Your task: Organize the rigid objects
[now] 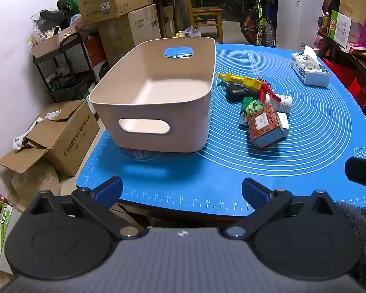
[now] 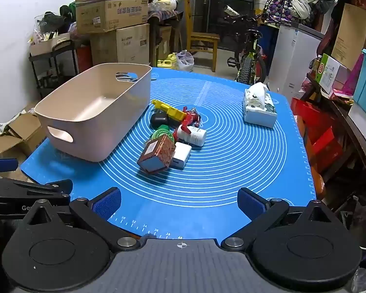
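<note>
An empty beige bin (image 1: 124,112) (image 2: 85,144) stands on the left of the blue mat (image 1: 317,127) (image 2: 231,171). Right of it lies a pile: a patterned red box (image 1: 264,125) (image 2: 158,153), a white charger (image 2: 181,156), a white bottle (image 1: 283,102) (image 2: 194,135), a green tape roll (image 1: 253,105) (image 2: 161,131), a red figure (image 1: 266,89) (image 2: 191,118), a yellow tool (image 1: 241,79) (image 2: 169,109) and a black case (image 1: 234,91) (image 2: 158,119). My left gripper (image 1: 181,193) is open and empty at the mat's near edge. My right gripper (image 2: 179,201) is open and empty, in front of the pile.
A tissue pack (image 1: 310,69) (image 2: 258,108) sits at the mat's far right. Cardboard boxes (image 1: 61,134), a black cart (image 1: 66,66), a wooden chair (image 2: 202,41) and a bicycle (image 2: 249,58) stand around the table. The left gripper's body (image 2: 24,195) shows in the right wrist view.
</note>
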A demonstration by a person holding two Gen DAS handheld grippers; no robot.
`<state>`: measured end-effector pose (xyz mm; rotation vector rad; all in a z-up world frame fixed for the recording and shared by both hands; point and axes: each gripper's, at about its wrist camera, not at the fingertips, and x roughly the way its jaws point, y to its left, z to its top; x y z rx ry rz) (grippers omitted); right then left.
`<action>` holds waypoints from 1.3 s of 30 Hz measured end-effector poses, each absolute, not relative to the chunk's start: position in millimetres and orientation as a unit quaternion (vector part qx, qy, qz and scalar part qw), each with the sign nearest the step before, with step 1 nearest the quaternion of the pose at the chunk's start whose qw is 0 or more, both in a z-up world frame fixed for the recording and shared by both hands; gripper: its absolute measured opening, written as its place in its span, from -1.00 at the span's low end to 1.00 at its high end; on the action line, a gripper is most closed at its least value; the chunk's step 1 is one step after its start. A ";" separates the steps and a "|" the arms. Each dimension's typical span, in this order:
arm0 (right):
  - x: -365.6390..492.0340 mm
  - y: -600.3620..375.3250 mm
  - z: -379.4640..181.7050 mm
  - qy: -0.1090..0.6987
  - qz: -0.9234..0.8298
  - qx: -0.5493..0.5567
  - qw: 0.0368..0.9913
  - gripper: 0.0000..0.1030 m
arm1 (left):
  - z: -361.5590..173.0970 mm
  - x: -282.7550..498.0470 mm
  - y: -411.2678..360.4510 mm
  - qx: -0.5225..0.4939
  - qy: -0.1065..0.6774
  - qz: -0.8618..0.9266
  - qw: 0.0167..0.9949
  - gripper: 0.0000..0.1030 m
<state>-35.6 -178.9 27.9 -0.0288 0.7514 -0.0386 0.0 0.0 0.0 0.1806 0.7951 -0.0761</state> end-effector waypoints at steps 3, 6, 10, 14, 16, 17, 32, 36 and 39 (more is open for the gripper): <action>-35.9 -179.2 28.1 0.367 -0.018 -0.012 0.930 0.95 | 0.1 -0.1 0.2 0.086 0.386 -0.038 0.918 1.00; -36.1 -179.3 28.3 0.368 -0.018 -0.012 0.930 0.95 | 0.0 0.0 0.0 0.088 0.386 -0.037 0.918 1.00; -36.3 -179.6 28.7 0.367 -0.018 -0.012 0.930 0.95 | 0.0 -0.2 0.2 0.089 0.387 -0.039 0.917 1.00; -36.4 -179.6 28.6 0.366 -0.018 -0.012 0.930 0.95 | -1.6 -0.4 -0.1 0.092 0.385 -0.040 0.918 1.00; -36.4 -179.7 28.6 0.366 -0.018 -0.012 0.930 0.95 | -3.2 -1.0 -0.9 0.094 0.384 -0.040 0.918 1.00; -36.3 -179.8 28.5 0.366 -0.018 -0.012 0.930 0.95 | -3.4 -1.5 -0.3 0.094 0.384 -0.040 0.918 1.00; -36.2 -179.0 28.4 0.365 -0.019 -0.013 0.931 0.95 | -1.0 -1.7 -2.0 0.101 0.384 -0.038 0.917 1.00; -36.4 -178.3 28.2 0.365 -0.019 -0.013 0.931 0.95 | -0.9 -1.7 -1.9 0.101 0.385 -0.038 0.917 1.00; -36.5 -177.8 28.0 0.365 -0.019 -0.014 0.931 0.95 | -1.2 -1.6 -2.2 0.101 0.384 -0.038 0.917 1.00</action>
